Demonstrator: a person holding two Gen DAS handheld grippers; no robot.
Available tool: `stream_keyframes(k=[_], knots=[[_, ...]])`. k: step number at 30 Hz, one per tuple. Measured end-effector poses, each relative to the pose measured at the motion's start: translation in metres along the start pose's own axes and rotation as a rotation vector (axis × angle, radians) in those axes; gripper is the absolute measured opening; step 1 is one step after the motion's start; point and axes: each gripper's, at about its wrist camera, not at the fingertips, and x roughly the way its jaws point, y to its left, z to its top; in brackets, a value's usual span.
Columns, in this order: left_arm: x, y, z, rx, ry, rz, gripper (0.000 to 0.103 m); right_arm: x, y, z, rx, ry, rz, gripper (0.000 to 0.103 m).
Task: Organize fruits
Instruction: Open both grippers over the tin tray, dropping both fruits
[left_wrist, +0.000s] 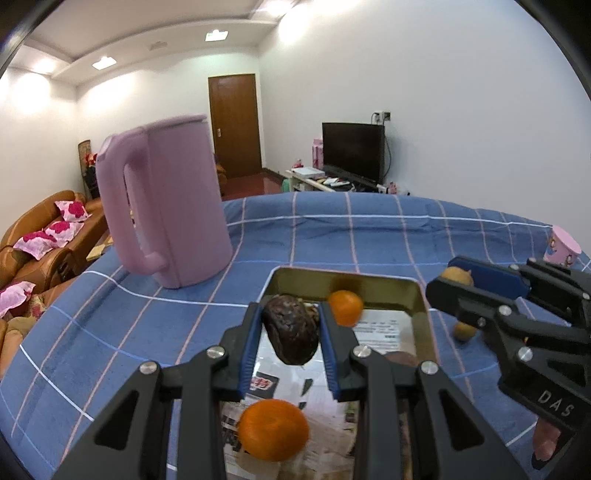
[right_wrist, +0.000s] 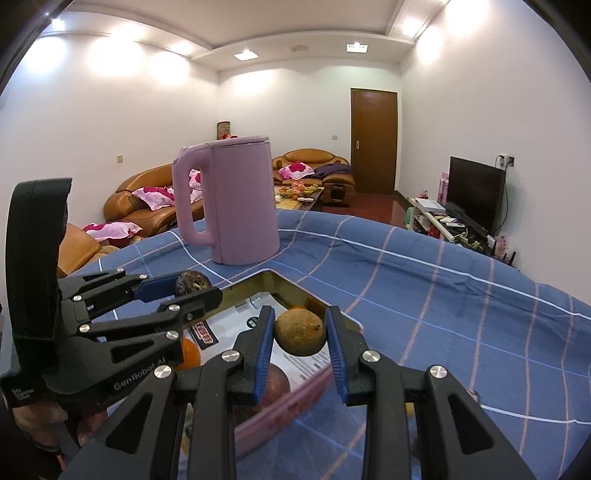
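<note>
In the left wrist view my left gripper (left_wrist: 290, 314) is shut on a dark wrinkled fruit (left_wrist: 291, 334), held above a gold metal tray (left_wrist: 343, 275). Two oranges lie in the tray, one far (left_wrist: 345, 308) and one near (left_wrist: 273, 428). At the right, my right gripper (left_wrist: 443, 275) is shut on a brown-yellow round fruit (left_wrist: 458, 277). The right wrist view shows that round fruit (right_wrist: 300, 332) clamped between the right gripper's (right_wrist: 300, 317) blue pads over the tray's (right_wrist: 334, 308) corner. The left gripper (right_wrist: 195, 288) is at the left with the dark fruit (right_wrist: 194, 282).
A tall pink kettle (left_wrist: 166, 206) (right_wrist: 236, 199) stands on the blue checked tablecloth (left_wrist: 369, 236) behind the tray. A pink cup (left_wrist: 561, 245) sits at the far right. A small brown fruit (left_wrist: 463, 330) lies beside the tray. A reddish fruit (right_wrist: 275, 384) and an orange (right_wrist: 190, 354) rest in the tray.
</note>
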Motion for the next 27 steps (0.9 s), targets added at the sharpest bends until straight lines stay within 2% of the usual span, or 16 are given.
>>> stream_keyframes(k=[11,27], knots=[[0.015,0.004,-0.004,0.013,0.052,0.009,0.032,0.032,0.004,-0.007,0.015,0.059,0.004,0.03],[0.024,-0.003,-0.01,0.035,0.084,0.017,0.032,0.044,-0.001,-0.014,0.037,0.112,0.009,0.03]])
